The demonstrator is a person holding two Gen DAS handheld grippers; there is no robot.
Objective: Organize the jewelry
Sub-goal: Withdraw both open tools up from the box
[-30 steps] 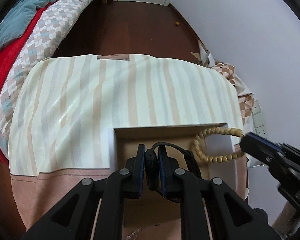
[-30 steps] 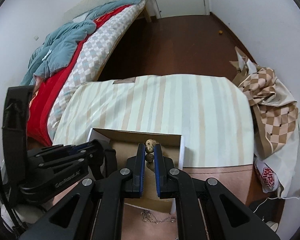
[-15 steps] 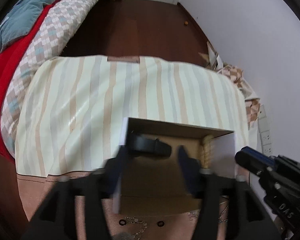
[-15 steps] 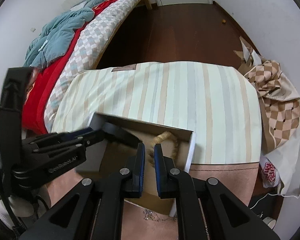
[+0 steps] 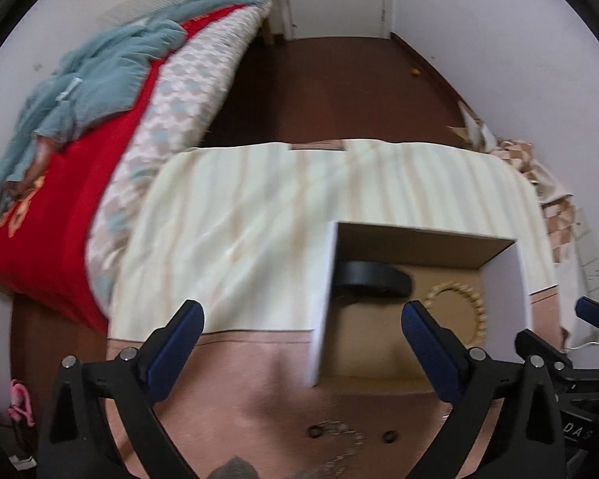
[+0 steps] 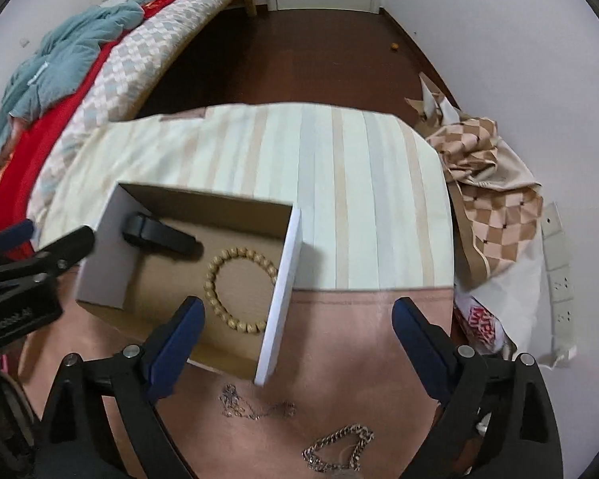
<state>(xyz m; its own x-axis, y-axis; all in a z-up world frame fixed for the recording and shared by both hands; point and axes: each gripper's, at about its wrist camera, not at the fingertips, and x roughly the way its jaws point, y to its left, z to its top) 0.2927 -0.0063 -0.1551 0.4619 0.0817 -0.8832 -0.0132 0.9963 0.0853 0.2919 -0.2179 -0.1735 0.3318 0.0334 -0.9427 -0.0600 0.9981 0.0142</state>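
An open cardboard box (image 6: 283, 275) (image 5: 323, 311) sits on the table. Inside lie a black wristband (image 6: 159, 235) (image 5: 375, 275) and a wooden bead bracelet (image 6: 239, 291) (image 5: 459, 307). My left gripper (image 5: 299, 315) is open and empty, held above the table in front of the box's left wall. My right gripper (image 6: 295, 311) is open and empty above the box's right wall. On the pink cloth in front of the box lie a thin chain necklace (image 6: 255, 403) and a thick chain bracelet (image 6: 339, 451). Two small rings (image 5: 315, 431) and a chain lie near the left gripper.
The table has a striped cloth (image 6: 339, 183) at the back and a pink cloth (image 6: 359, 339) in front. A bed with red and blue covers (image 5: 80, 127) stands to the left. A checkered cloth and bags (image 6: 495, 207) lie on the right by the wall.
Both grippers opened and pulled back and up. The left let go of the black wristband and the right let go of the bead bracelet; both now lie in the box.
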